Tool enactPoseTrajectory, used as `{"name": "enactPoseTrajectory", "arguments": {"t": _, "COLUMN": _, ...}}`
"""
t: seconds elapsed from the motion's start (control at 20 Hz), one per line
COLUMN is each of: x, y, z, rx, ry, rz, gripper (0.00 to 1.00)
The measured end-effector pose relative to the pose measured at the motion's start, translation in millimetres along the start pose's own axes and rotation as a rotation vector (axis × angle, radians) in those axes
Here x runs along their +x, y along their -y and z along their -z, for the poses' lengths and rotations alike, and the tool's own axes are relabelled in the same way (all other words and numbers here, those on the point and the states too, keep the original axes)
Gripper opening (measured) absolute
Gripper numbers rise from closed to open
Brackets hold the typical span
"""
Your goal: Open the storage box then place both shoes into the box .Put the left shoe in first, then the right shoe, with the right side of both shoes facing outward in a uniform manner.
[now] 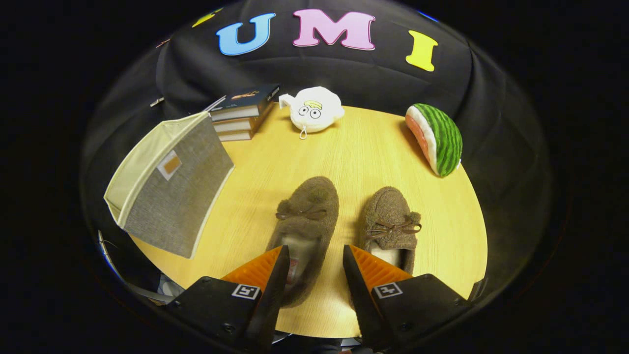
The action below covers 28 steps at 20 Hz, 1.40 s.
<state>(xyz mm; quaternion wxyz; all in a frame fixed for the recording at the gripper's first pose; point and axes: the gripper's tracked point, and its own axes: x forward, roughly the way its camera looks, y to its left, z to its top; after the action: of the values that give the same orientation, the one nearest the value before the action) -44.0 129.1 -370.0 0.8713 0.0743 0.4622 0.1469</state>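
A round wooden table (363, 162) seen from just above, looking forward along a handheld gripper (314, 255). Its two fingers are spread apart, gripping nothing. They hang over the heel end of the left shoe (307, 221), a fuzzy brown slipper with a small bow, toe pointing away. The shoe's right edge lies in the gap between the fingers, and one finger covers part of its heel opening; whether the fingers touch the shoe is hard to tell from this angle. The right shoe (390, 223), a matching slipper, lies just beside the first, its heel partly hidden behind the other finger. To the left, well apart from the shoes, stands the storage box (179, 189), grey fabric with a pale lining, tilted and hanging partly over the table's edge. Beyond the box is a stack of books (243, 114). Next to them sits a white plush toy (313, 110) with cartoon eyes. At the far right lies a plush watermelon slice (437, 138).
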Motion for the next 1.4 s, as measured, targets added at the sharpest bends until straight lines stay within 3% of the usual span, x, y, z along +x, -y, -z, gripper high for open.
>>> {"name": "enactPoseTrajectory", "arguments": {"t": 0.5, "x": 53.2, "y": -4.3, "z": 1.4, "rx": 0.058, "ry": -0.084, "rz": 0.020, "gripper": 0.53}}
{"name": "enactPoseTrajectory", "arguments": {"t": 0.7, "x": 54.3, "y": 2.4, "z": 0.5, "rx": 0.116, "ry": -0.088, "rz": 0.037, "gripper": 0.27}}
{"name": "enactPoseTrajectory", "arguments": {"t": 0.75, "x": 53.4, "y": 2.6, "z": 1.0, "rx": 0.139, "ry": -0.097, "rz": 0.039, "gripper": 0.15}}
{"name": "enactPoseTrajectory", "arguments": {"t": 0.8, "x": 51.9, "y": 2.8, "z": 1.5, "rx": 0.159, "ry": -0.107, "rz": 0.038, "gripper": 0.11}}
{"name": "enactPoseTrajectory", "arguments": {"t": 0.95, "x": 42.7, "y": 1.8, "z": -5.1, "rx": 0.180, "ry": -0.093, "rz": 0.045, "gripper": 0.05}}
{"name": "enactPoseTrajectory", "arguments": {"t": 1.4, "x": -32.2, "y": -16.0, "z": -76.0, "rx": 0.273, "ry": 0.046, "rz": 0.017, "gripper": 0.05}}
